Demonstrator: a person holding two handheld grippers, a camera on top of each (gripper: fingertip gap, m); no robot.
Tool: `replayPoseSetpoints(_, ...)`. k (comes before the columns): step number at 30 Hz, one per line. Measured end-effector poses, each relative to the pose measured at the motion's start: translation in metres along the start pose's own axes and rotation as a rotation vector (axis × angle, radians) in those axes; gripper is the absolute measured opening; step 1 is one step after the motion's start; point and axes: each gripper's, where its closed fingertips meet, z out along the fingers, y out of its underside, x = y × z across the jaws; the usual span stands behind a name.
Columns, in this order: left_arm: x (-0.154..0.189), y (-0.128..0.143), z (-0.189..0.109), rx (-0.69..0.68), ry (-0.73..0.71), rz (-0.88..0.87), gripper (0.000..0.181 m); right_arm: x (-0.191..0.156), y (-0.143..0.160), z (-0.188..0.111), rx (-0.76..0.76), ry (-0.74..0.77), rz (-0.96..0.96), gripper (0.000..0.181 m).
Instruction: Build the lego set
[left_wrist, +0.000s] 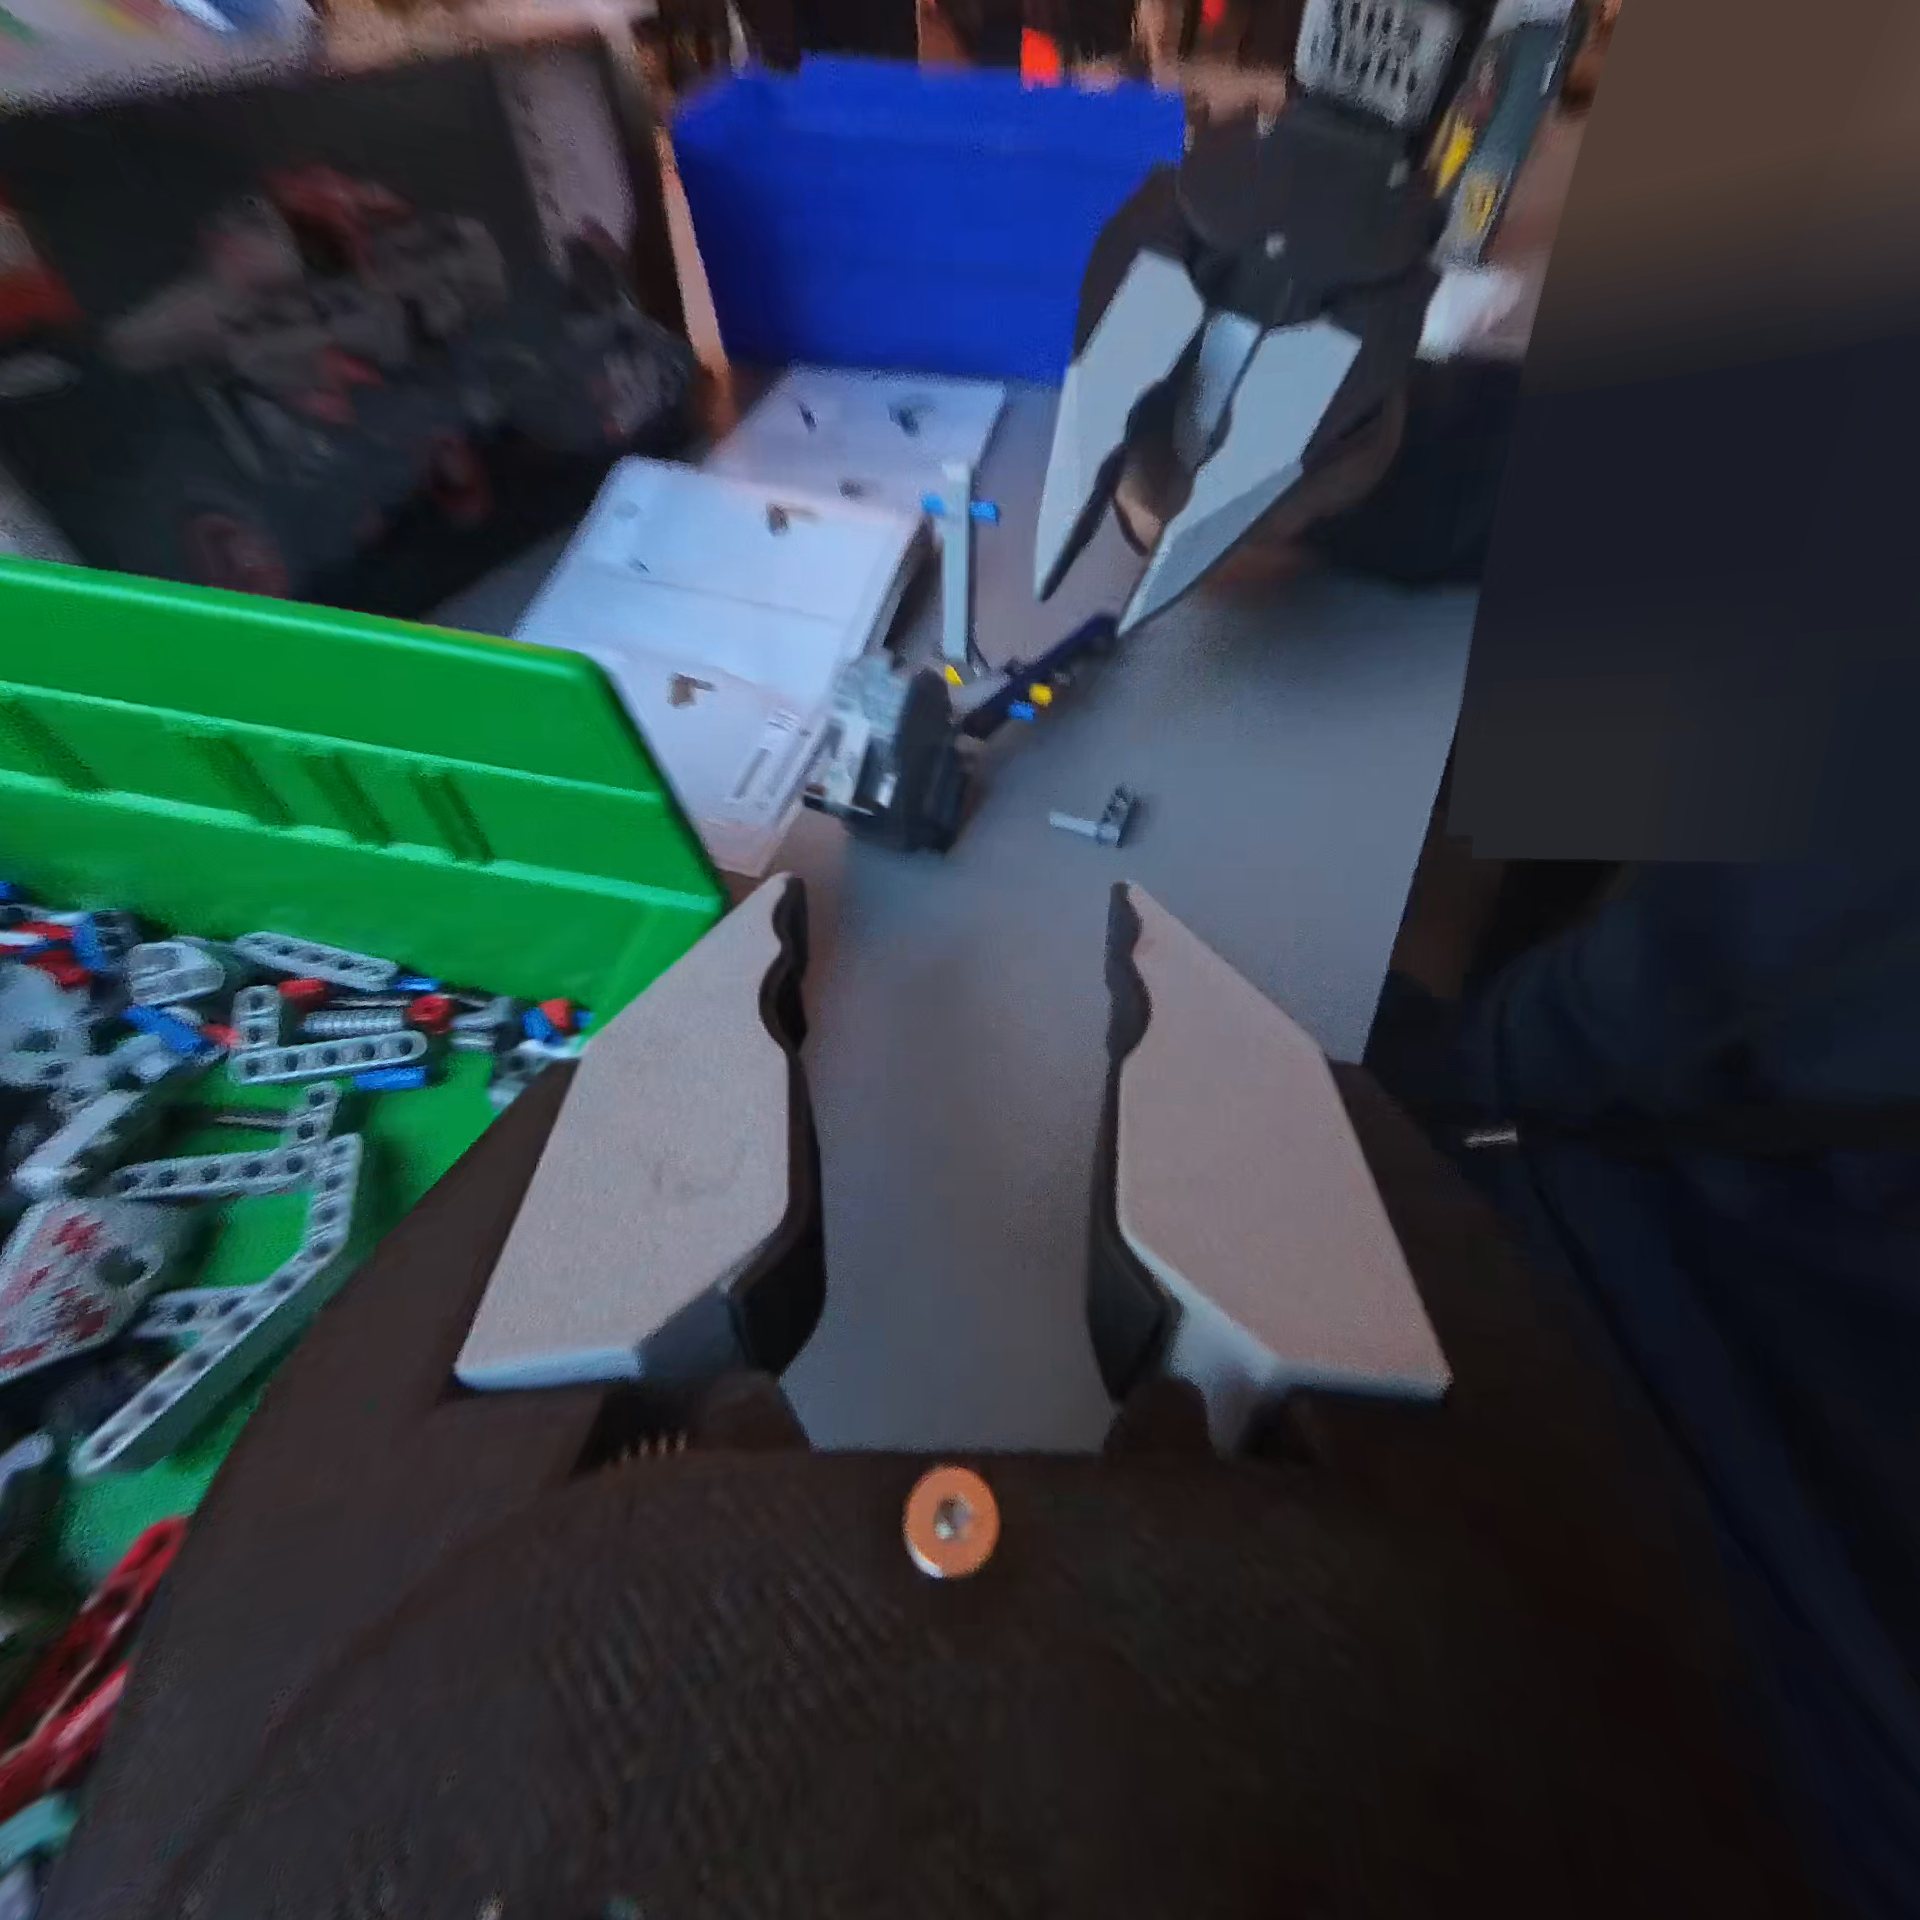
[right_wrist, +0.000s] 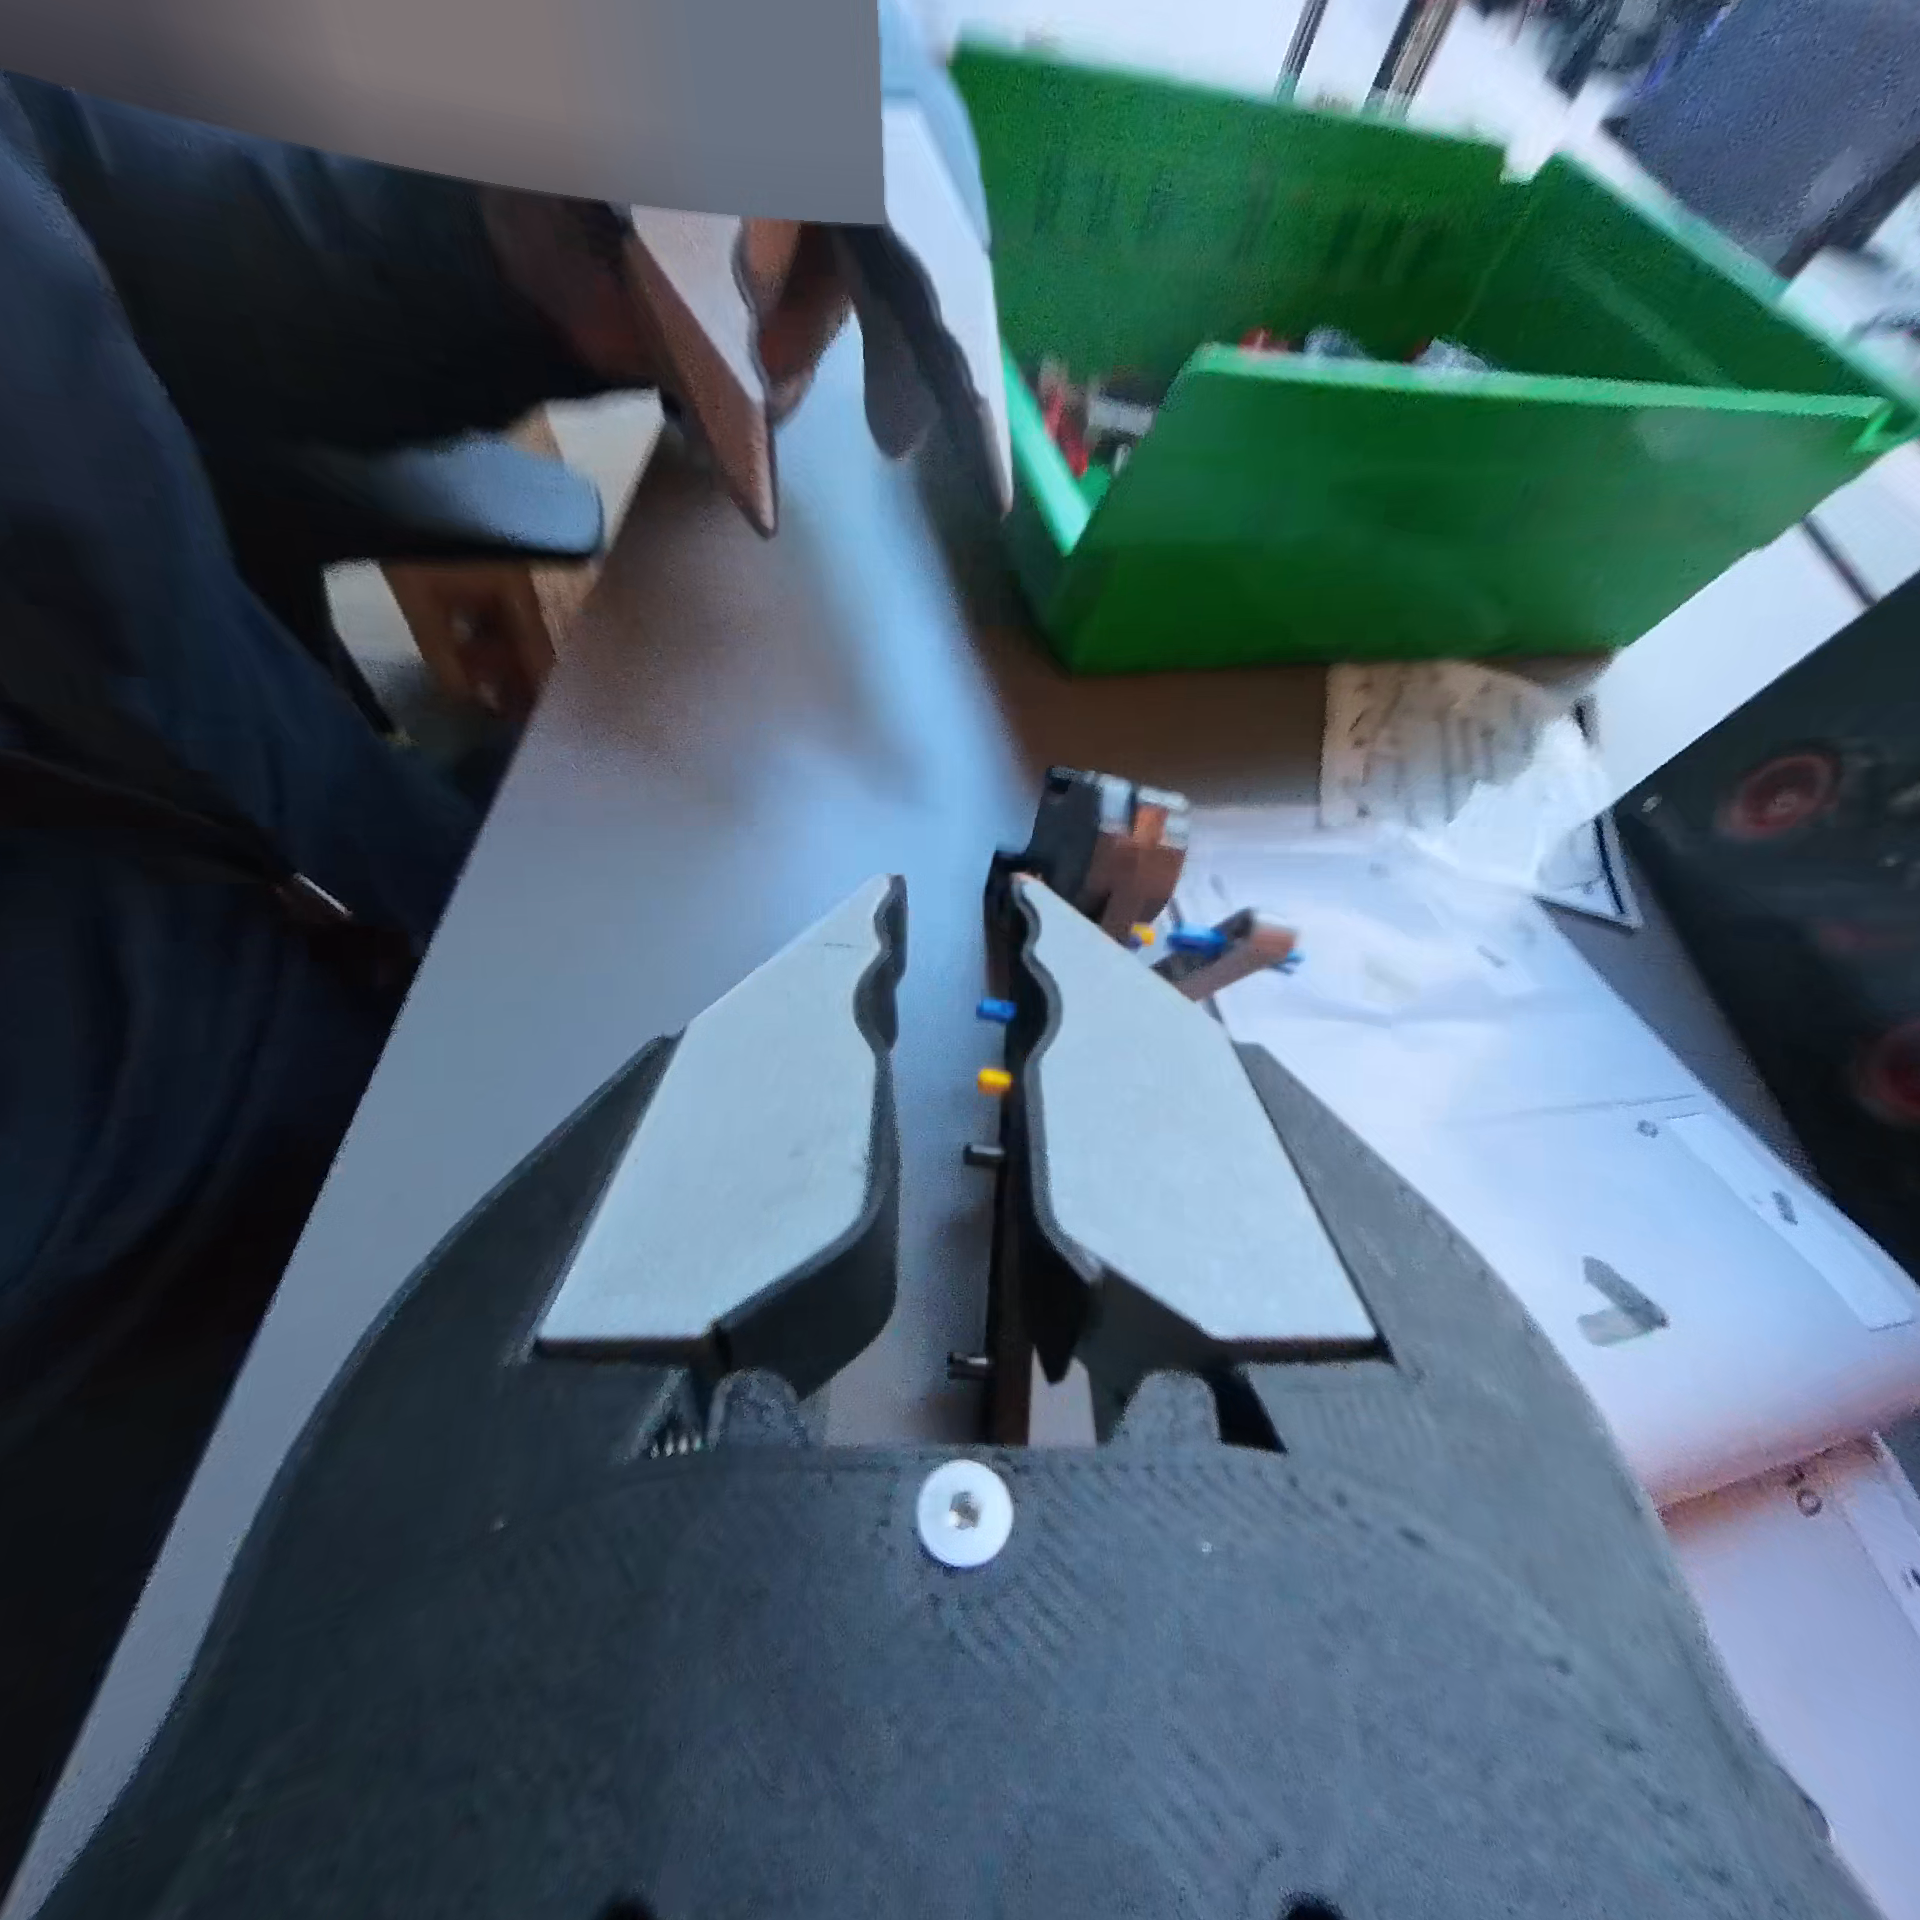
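Observation:
My left gripper (left_wrist: 956, 909) is open and empty, low over the grey table (left_wrist: 1247, 748) beside the green bin (left_wrist: 343, 748) of loose Lego beams. Ahead stands the small partly built model (left_wrist: 904, 764), with a dark beam (left_wrist: 1039, 675) carrying blue and yellow pins joined to it. A small grey piece (left_wrist: 1096, 821) lies loose nearby. My right gripper (right_wrist: 956, 899) is narrowly open with the dark pinned beam (right_wrist: 1003, 1195) running between its fingers, close against the right one. The model (right_wrist: 1101, 842) sits just past its tips. The right gripper (left_wrist: 1091, 608) also shows in the left wrist view.
The open instruction booklet (left_wrist: 727, 603) lies behind the model, with a blue bin (left_wrist: 914, 208) farther back. In the right wrist view the green bin (right_wrist: 1351, 540) stands ahead, the booklet (right_wrist: 1507, 1091) and a black box (right_wrist: 1818, 883) to the right. The left gripper (right_wrist: 831, 468) hangs far ahead. The tips of one gripper are about 11 cm away from the tips of the other.

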Motion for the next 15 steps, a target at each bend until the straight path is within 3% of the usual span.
replayPoseSetpoints(4, -0.024, -0.030, -0.049, 0.147, -0.091, 0.072, 0.061, 0.026, -0.030, -0.031, 0.214, 0.089, 0.057, 0.027)
replayPoseSetpoints(7, -0.050, -0.077, -0.092, 0.286, -0.229, 0.184, 0.047, 0.060, -0.035, -0.058, 0.296, 0.245, 0.095, 0.030)
replayPoseSetpoints(10, -0.106, -0.127, -0.134, 0.437, -0.477, 0.187, 0.025, 0.090, -0.028, -0.081, 0.335, 0.366, 0.171, 0.042)
replayPoseSetpoints(12, -0.128, -0.134, -0.131, 0.394, -0.438, 0.130, 0.020, 0.102, -0.022, -0.093, 0.362, 0.402, 0.221, 0.041)
replayPoseSetpoints(15, -0.137, -0.111, -0.085, 0.174, -0.224, -0.045, 0.033, 0.114, -0.013, -0.100, 0.378, 0.418, 0.289, 0.039)
